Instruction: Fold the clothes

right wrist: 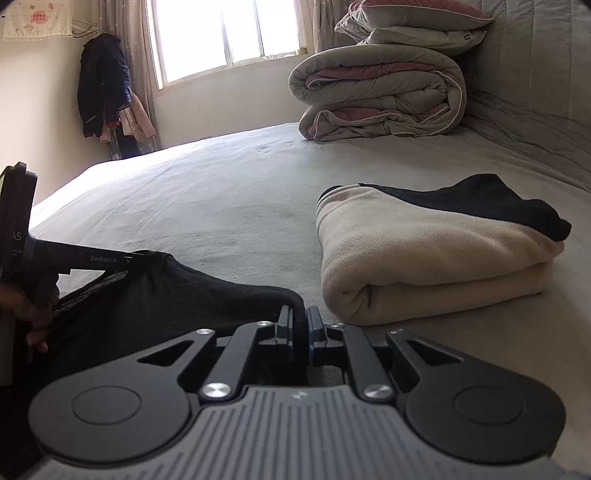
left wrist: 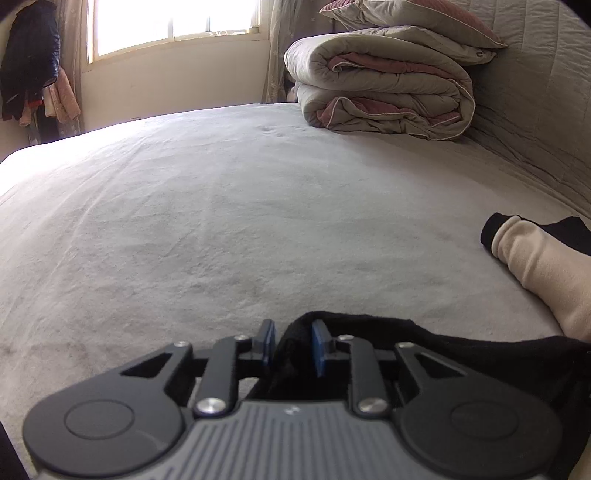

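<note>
Pinching a black garment (left wrist: 461, 354) with the left gripper (left wrist: 293, 345), blue pads (left wrist: 318, 347) closing on a bunched edge of the cloth. Clamping the same black garment (right wrist: 177, 295) with the right gripper (right wrist: 300, 334), jaws nearly together on a corner of the fabric. Stretching the cloth between the two grippers, low over the bed (left wrist: 221, 206), near its front edge. Seeing, from the right wrist view, the left gripper (right wrist: 122, 260) at the far left with a hand (right wrist: 31, 314) wrapping its handle, dark fabric hanging below it. Lying just beside the right gripper, to its right on the bed (right wrist: 207, 199): a folded cream and black fleece (right wrist: 424, 254), rolled edge facing the camera. Showing only the fleece (left wrist: 535, 258) end at the right edge of the left wrist view. Sitting well apart at the far side of the bed: a folded quilt (left wrist: 384, 85) with pillows (left wrist: 413, 18) stacked on top, against a quilted headboard (left wrist: 546, 92). Hanging by the window (right wrist: 229, 33): a dark jacket (right wrist: 103, 85) and pink clothes.
</note>
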The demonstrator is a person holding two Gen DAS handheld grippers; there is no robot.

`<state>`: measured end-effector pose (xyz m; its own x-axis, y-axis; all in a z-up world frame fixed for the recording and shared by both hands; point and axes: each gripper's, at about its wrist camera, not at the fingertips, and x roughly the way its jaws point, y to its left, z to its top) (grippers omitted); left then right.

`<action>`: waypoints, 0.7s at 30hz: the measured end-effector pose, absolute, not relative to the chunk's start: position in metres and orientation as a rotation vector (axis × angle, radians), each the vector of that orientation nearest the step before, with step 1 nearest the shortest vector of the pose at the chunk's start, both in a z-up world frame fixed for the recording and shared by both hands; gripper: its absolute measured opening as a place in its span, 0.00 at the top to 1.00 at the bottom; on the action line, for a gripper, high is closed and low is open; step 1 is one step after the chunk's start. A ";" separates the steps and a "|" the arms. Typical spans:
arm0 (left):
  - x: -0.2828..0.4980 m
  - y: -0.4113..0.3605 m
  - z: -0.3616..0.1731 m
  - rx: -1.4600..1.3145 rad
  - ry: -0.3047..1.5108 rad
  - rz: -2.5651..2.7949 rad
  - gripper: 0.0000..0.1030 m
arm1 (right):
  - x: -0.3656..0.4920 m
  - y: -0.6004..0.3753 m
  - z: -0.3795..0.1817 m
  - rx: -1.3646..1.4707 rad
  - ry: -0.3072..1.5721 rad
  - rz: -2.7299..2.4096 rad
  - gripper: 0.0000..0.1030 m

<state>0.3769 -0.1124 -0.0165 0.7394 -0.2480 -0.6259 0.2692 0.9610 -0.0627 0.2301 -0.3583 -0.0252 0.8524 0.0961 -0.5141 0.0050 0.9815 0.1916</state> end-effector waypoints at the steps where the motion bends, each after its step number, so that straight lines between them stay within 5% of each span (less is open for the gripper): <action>1: 0.378 -0.108 -0.014 -0.004 0.685 -0.293 0.60 | 0.229 -0.362 -0.024 0.210 0.553 0.055 0.85; 3: 0.379 -0.103 -0.011 -0.055 0.693 -0.312 0.59 | 0.224 -0.373 -0.019 0.256 0.554 0.068 0.80; 5: 0.378 -0.101 -0.007 -0.083 0.696 -0.330 0.57 | 0.219 -0.384 -0.014 0.302 0.555 0.081 0.51; 21: 0.267 -0.099 -0.003 -0.306 0.663 -0.464 0.59 | 0.216 -0.383 -0.019 0.316 0.678 0.245 0.50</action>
<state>0.2669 -0.0986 -0.0029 0.6924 -0.5038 -0.5165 0.3131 0.8547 -0.4140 0.2158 -0.3827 -0.0187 0.7532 0.3220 -0.5735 -0.1184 0.9241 0.3634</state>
